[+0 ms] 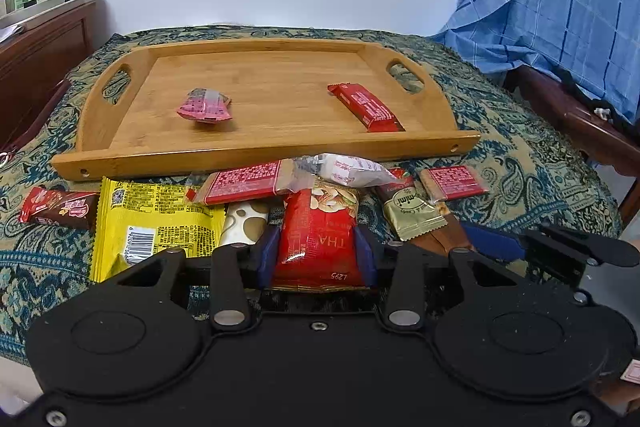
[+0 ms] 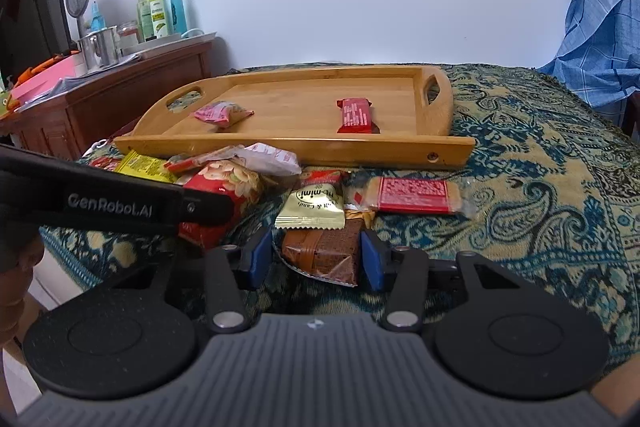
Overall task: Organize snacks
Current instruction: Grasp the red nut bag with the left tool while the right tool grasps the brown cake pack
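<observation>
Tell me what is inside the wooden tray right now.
The wooden tray holds two snacks, lying apart: a crumpled pink packet toward its left and a red bar toward its right. Bare wood shows around them. What lies beneath each wrapper is hidden.

Wooden tray (image 1: 120,163) w/ cut-out handles spans mid frame in left wrist view; inside it a pink crumpled packet (image 1: 205,105) left of centre & a red bar (image 1: 366,107) lying diagonal at right, well apart. Below tray's near rim, loose pile: red nut pouch (image 1: 318,239) upright-ish at centre bottom, yellow packet (image 1: 152,223) flat at lower left, choc bar (image 1: 60,207) far left, gold candy sachet (image 1: 410,213) right of centre. In right wrist view, brown wafer pack (image 2: 324,255) sits bottom centre, clear-wrapped red-label biscuit (image 2: 412,194) right of it.
</observation>
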Motion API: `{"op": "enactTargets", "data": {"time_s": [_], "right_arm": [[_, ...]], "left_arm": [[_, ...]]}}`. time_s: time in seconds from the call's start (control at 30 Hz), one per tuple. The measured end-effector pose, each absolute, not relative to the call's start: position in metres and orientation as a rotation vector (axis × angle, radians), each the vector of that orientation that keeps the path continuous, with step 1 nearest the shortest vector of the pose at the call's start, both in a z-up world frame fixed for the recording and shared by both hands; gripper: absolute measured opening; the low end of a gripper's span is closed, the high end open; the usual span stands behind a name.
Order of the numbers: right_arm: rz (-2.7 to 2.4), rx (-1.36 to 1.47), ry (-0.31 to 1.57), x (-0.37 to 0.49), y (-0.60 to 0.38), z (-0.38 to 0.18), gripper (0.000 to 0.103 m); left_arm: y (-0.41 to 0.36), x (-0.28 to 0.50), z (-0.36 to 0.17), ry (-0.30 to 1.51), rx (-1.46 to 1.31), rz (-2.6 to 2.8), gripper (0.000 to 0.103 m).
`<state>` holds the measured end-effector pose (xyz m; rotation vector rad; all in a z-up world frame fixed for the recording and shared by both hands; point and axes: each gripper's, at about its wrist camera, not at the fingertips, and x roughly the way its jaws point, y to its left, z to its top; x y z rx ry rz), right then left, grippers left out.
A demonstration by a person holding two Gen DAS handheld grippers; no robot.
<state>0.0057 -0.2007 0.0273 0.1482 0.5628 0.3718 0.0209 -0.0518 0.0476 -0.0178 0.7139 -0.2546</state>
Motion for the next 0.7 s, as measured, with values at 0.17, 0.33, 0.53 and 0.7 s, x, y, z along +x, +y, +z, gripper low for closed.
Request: {"op": "enactTargets", "data": {"time_s": [0.17, 0.33, 0.53, 0.7], "right_arm": [[0.373, 0.152, 0.573, -0.006, -0.202, 0.029, 0.05], [0.369, 0.155, 0.564, -0.016, -0.204, 0.033, 0.05], [0.352, 0.169, 0.561, -0.022, -0.207, 0.034, 0.049], [0.344, 0.175, 0.568, -0.026, -0.209, 0.032, 0.048]], "left_arm": [[-0.051, 0.015, 0.052, 0.7, -0.012, -0.252, 0.038], [-0.051, 0.009, 0.055, 0.693, -0.003, -0.252, 0.038], [-0.053, 0.001, 0.056, 0.699, 0.003, -0.268, 0.038], [-0.057, -0.011, 0.053, 0.712, 0.017, -0.3, 0.038]]}}
